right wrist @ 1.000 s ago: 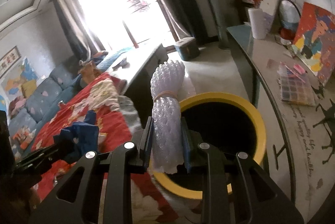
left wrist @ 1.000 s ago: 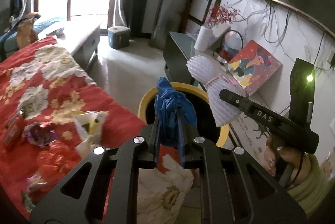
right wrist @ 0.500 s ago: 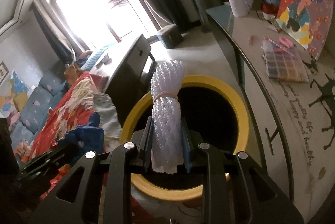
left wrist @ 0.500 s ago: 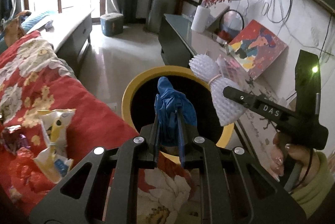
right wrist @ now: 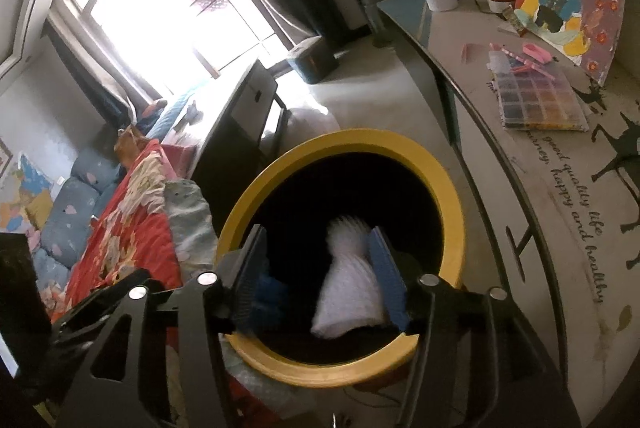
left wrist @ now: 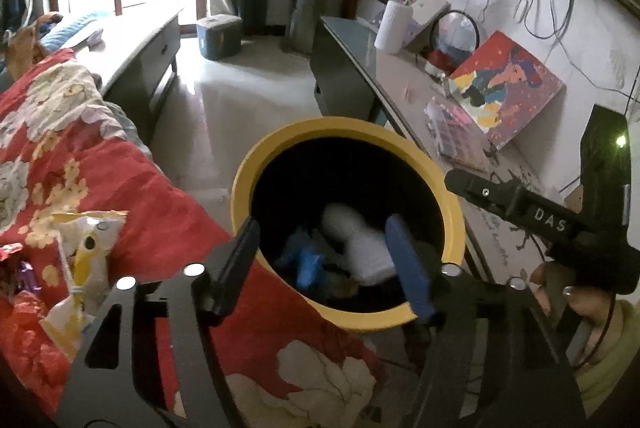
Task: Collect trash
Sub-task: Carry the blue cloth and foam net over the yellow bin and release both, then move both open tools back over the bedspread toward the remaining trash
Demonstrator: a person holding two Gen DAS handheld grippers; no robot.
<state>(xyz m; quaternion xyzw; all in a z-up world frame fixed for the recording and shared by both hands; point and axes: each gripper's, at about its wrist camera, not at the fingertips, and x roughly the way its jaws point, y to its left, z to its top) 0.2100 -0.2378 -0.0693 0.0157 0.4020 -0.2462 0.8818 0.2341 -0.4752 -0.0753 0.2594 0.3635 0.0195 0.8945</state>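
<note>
While both grippers [left wrist: 324,260] [right wrist: 320,280] gape over bin [left wrist: 240,188], only left view shows wrappers [left wrist: 80,260].

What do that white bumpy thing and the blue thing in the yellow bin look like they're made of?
The white bumpy thing looks like soft foam netting: ribbed and matte, though blurred. The blue thing looks like thin crumpled plastic or rubber, perhaps a glove. The yellow bin seems smooth, hard plastic.
</note>
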